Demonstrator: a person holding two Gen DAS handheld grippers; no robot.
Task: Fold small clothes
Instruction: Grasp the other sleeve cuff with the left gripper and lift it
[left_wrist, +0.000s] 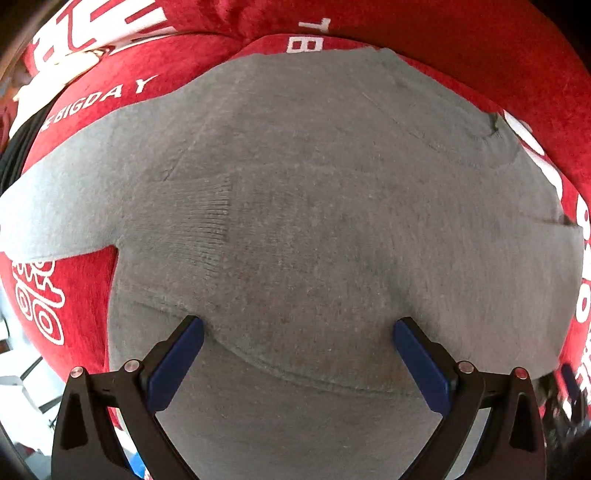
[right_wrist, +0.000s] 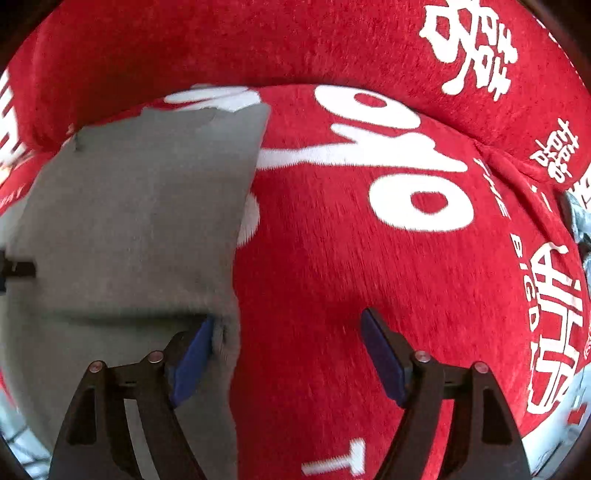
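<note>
Both grippers, left gripper (left_wrist: 297, 332) and right gripper (right_wrist: 288, 325), were held wide apart, nothing gripped; the grey garment (left_wrist: 314, 203) was touched, its sleeve cut off.

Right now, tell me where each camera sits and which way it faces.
Left wrist: rides the left gripper, looking down on the grey sweater; its open jaws show.
Right wrist: rides the right gripper, looking over the sweater's edge and the red printed cover; its open jaws show.
Shared: sweater and cover.

Bright, even daylight with soft shadows and no glare; strong fisheye bending with dark corners; slight motion blur at the edges.
</note>
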